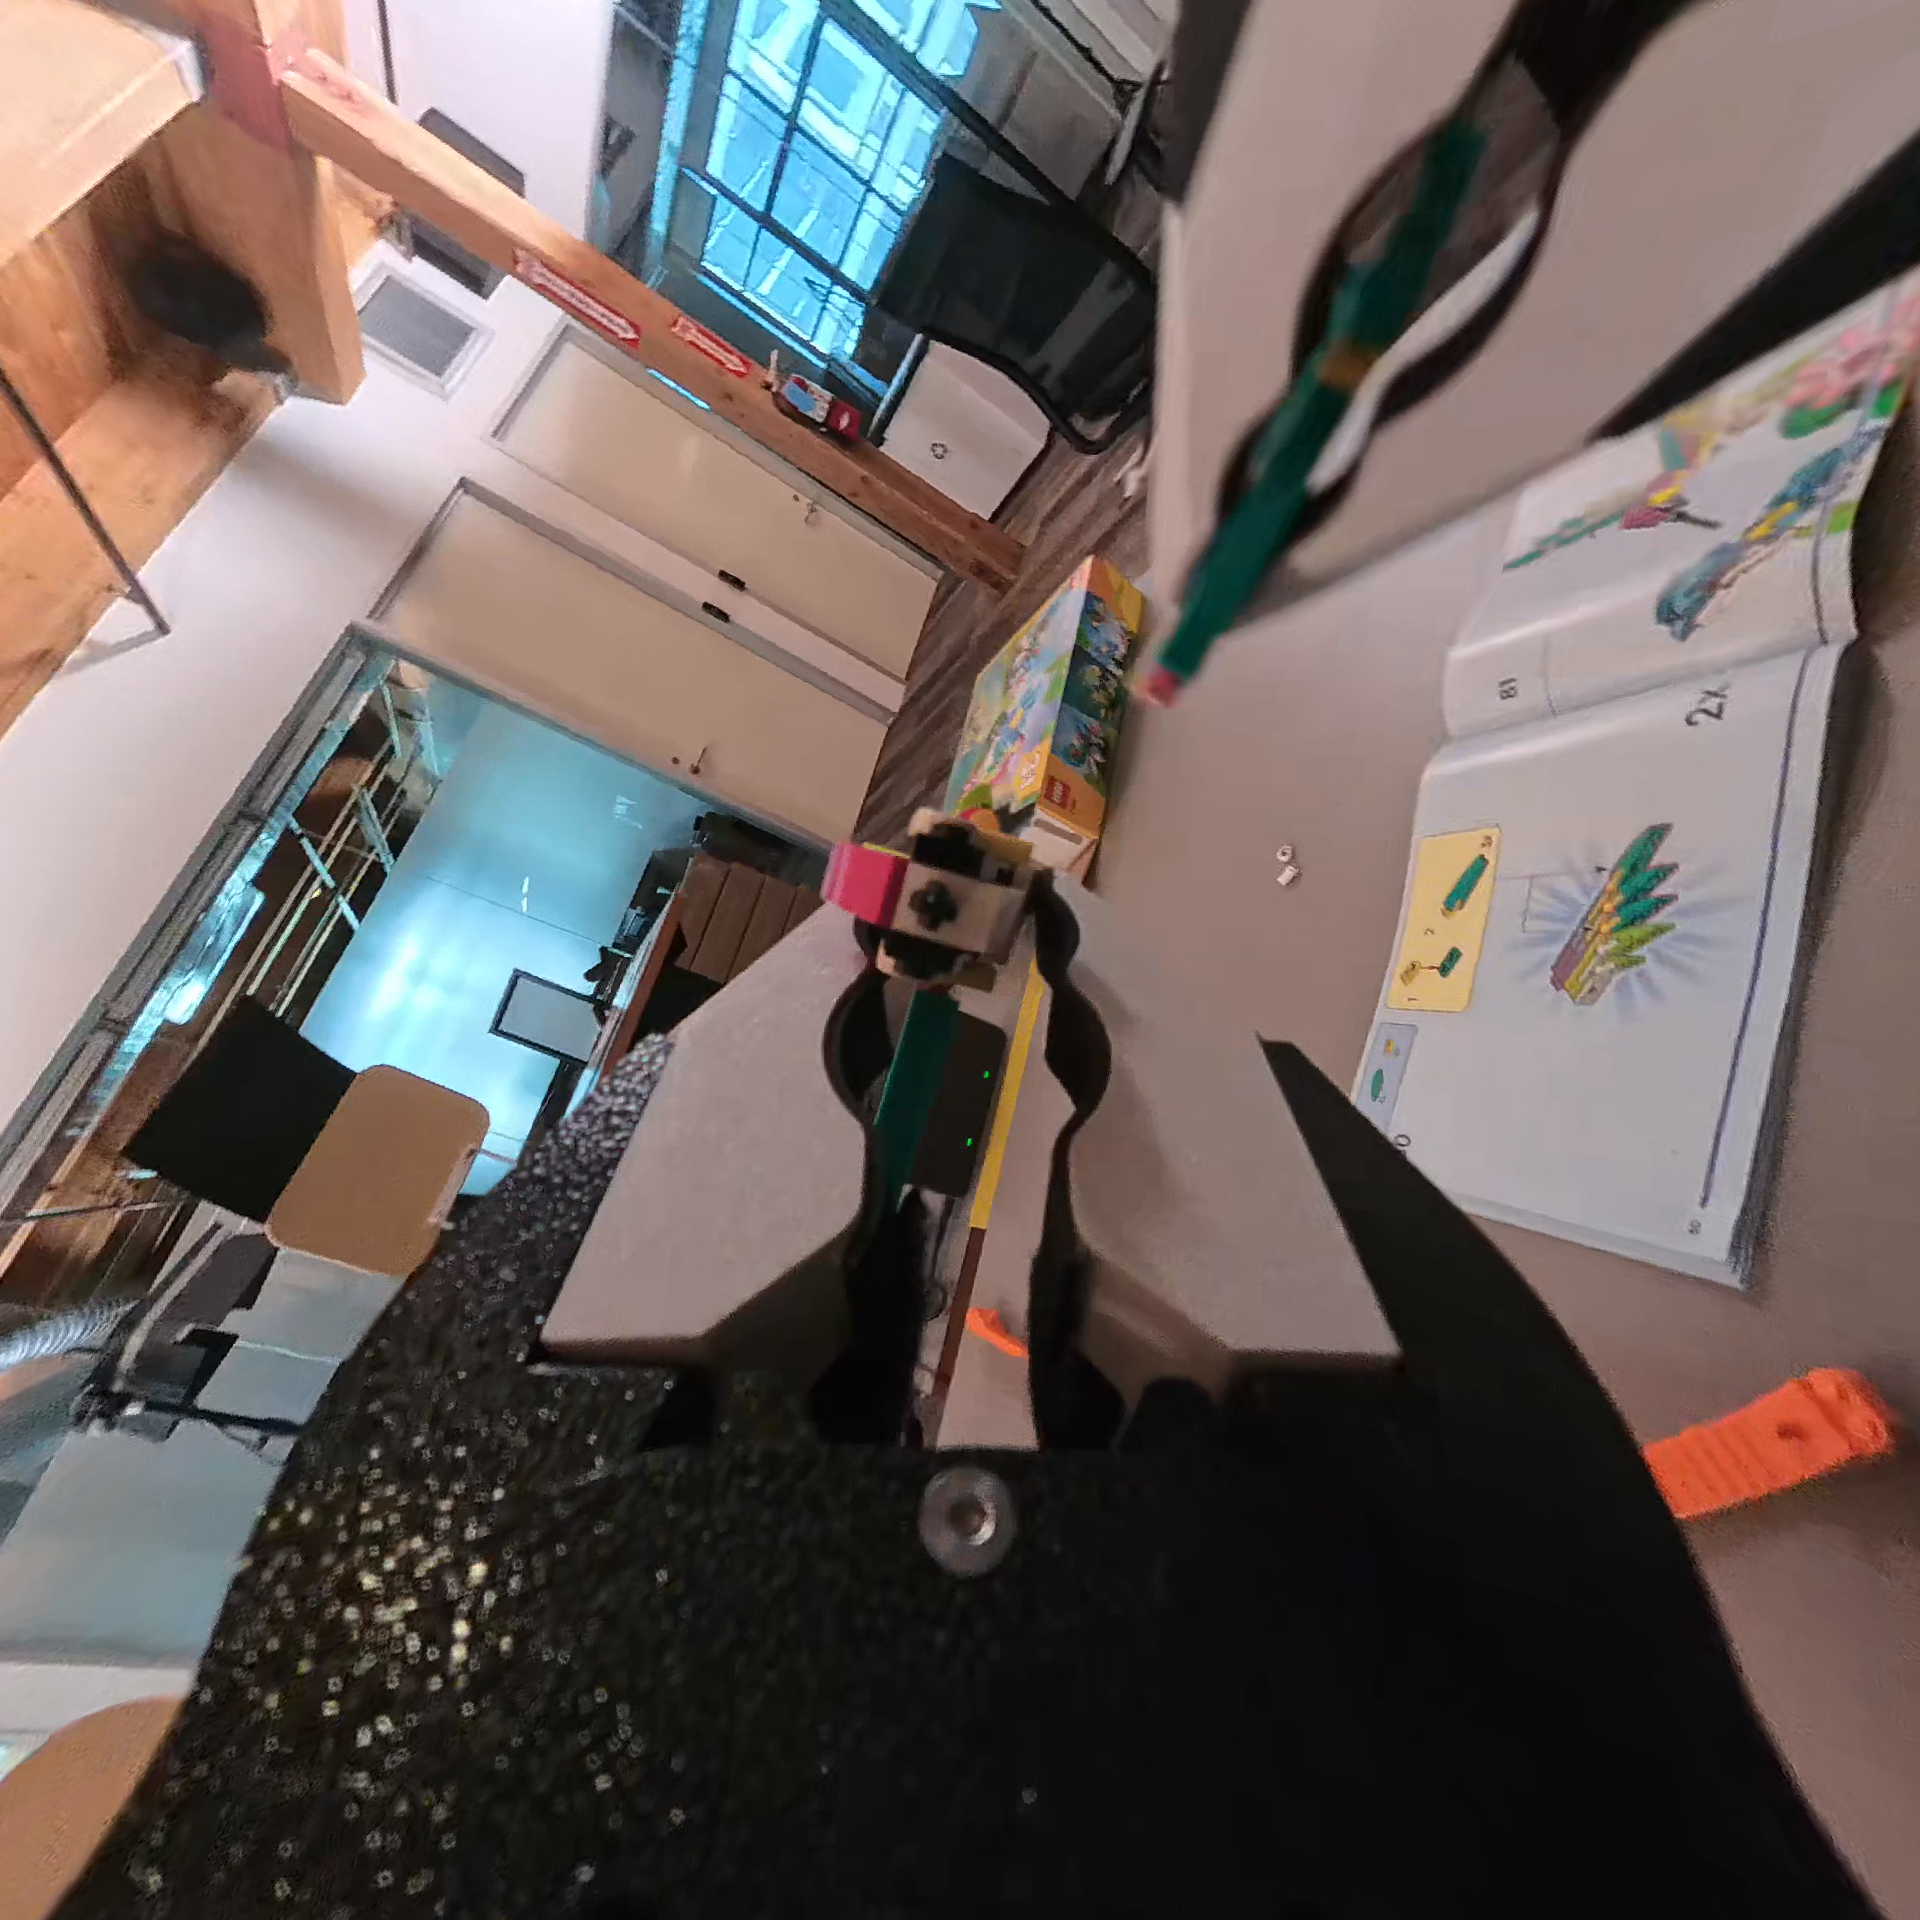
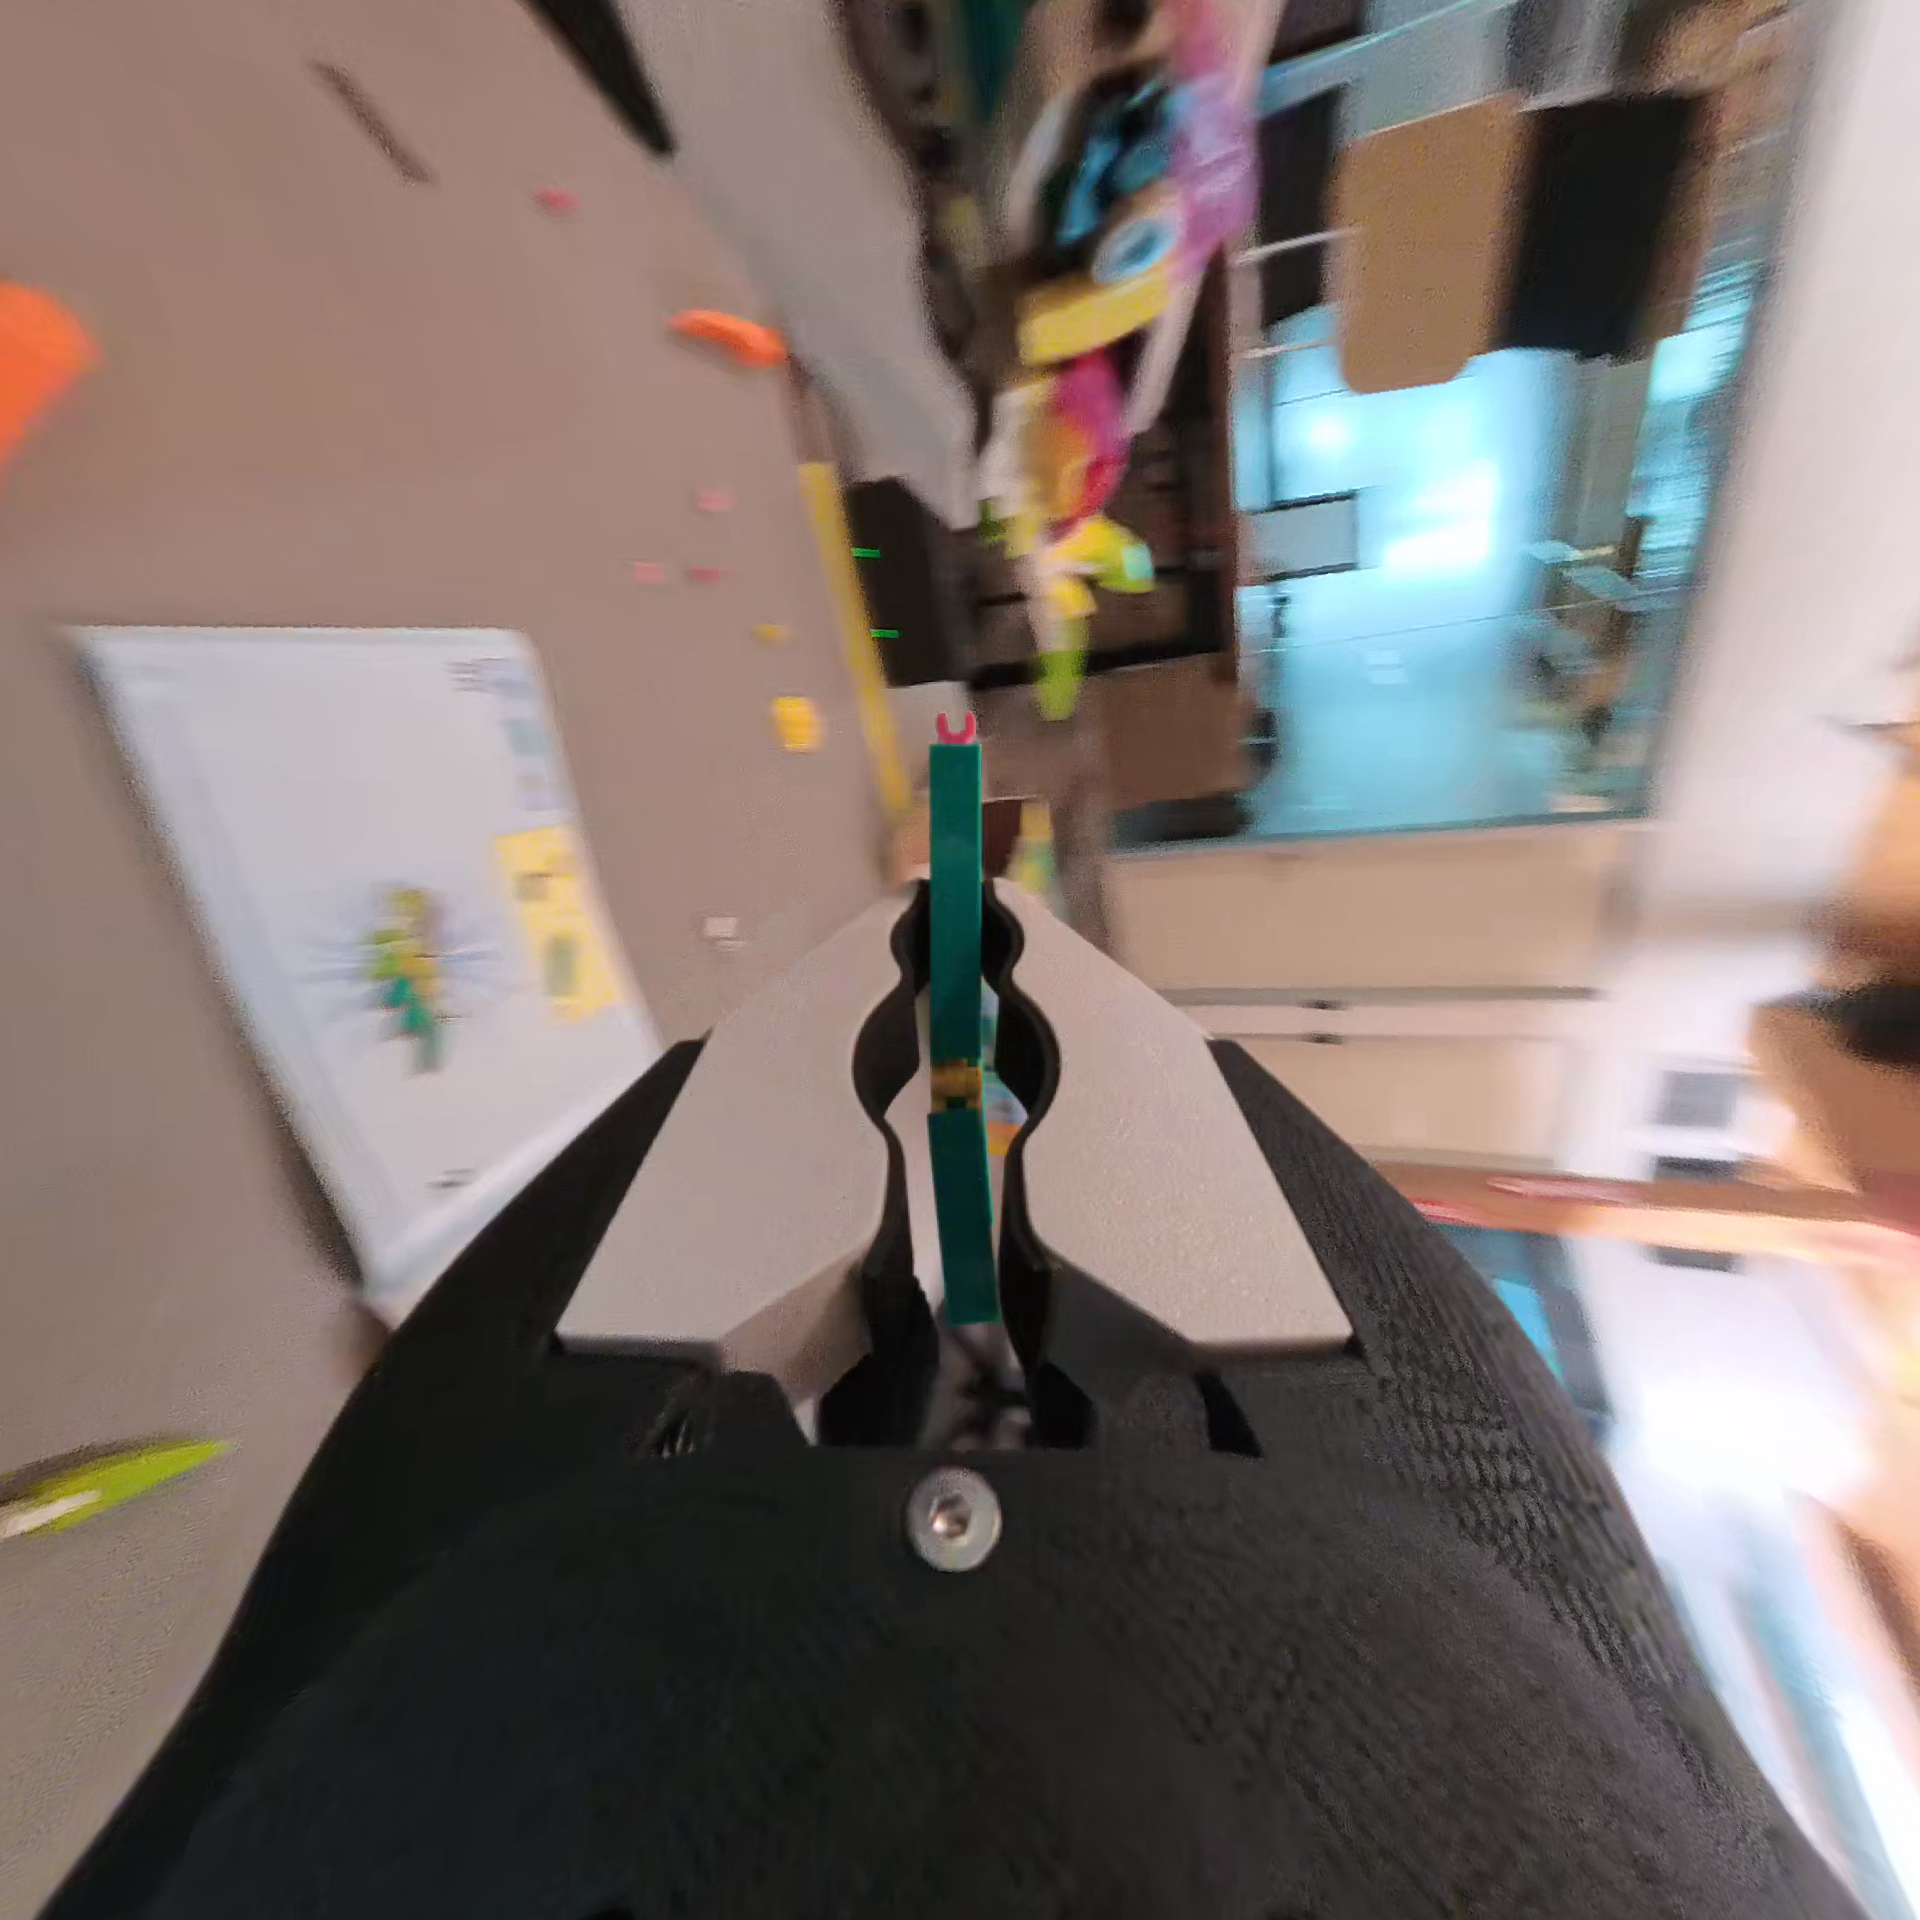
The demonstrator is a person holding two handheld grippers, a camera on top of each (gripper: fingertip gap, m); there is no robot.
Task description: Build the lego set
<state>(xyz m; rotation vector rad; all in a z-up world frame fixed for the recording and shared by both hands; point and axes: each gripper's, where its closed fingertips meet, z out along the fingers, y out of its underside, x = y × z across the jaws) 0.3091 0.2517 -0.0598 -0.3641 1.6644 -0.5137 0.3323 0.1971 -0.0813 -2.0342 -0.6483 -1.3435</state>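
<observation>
My left gripper (image 1: 951,971) is shut on a small lego assembly (image 1: 935,899) of tan, black and pink bricks that sticks out past its tips. My right gripper (image 2: 956,899) is shut on a long dark green lego strip (image 2: 956,831) with a pink clip (image 2: 956,727) at its far end. In the left wrist view the right gripper (image 1: 1210,582) shows at the upper right, held above the table with the green strip (image 1: 1320,405). In the right wrist view the left gripper's colourful assembly (image 2: 1081,447) is a blur ahead. The two held pieces are apart.
An open instruction booklet (image 1: 1621,1039) lies on the grey table (image 1: 1247,790), also in the right wrist view (image 2: 312,831). A lego box (image 1: 1049,717) stands at the table's far edge. Small white bits (image 1: 1288,868), an orange tool (image 1: 1766,1439), and loose yellow (image 2: 795,722) and lime (image 2: 104,1475) pieces lie about.
</observation>
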